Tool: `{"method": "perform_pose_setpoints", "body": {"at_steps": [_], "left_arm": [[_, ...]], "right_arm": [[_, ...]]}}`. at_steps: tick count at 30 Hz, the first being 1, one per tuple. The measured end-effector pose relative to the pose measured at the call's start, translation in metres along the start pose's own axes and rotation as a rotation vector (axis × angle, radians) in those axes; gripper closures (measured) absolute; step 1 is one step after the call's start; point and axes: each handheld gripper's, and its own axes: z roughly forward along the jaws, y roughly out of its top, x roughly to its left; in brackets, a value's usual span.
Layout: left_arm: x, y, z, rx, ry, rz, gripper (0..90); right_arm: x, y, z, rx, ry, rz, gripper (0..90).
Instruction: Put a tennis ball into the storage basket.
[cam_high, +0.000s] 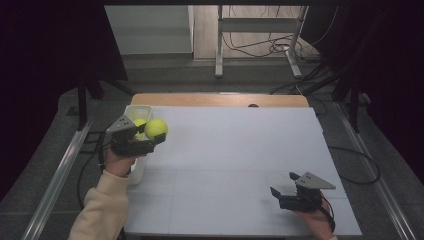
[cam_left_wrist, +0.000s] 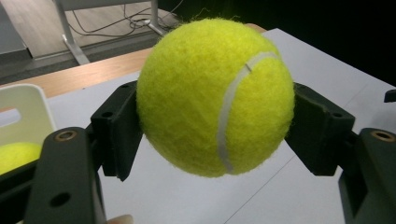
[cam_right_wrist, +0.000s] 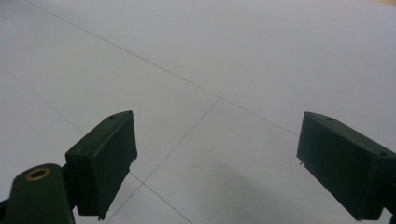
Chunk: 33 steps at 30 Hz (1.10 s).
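Left hand-held gripper (cam_high: 150, 141) is clamped on a tennis ball (cam_high: 156, 128), one jaw pressing each side, holding it in the air just beside the white bin (cam_high: 131, 111) at the worktop's (cam_high: 240, 150) left edge. A second ball (cam_high: 140, 123) lies inside that bin. From the held ball, the bin sits close on the left, while a broad, bare stretch of worktop opens to the right. A ball has no long axis, so its heading matters little. Right hand-held gripper (cam_high: 283, 184) rests with jaws spread and nothing between them near the front right corner, well apart from the ball.
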Motion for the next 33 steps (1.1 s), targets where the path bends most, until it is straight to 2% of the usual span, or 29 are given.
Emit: {"method": "perform_pose_setpoints", "body": {"at_steps": [13, 33], "left_arm": [[0.017, -0.006, -0.015, -0.009, 0.064, -0.026, 26.8], [0.045, -0.018, -0.037, -0.020, 0.148, -0.087, 26.9]], "right_arm": [[0.000, 0.000, 0.000, -0.001, -0.002, 0.000, 12.4], [0.000, 0.000, 0.000, 0.001, -0.003, -0.002, 12.4]]}}
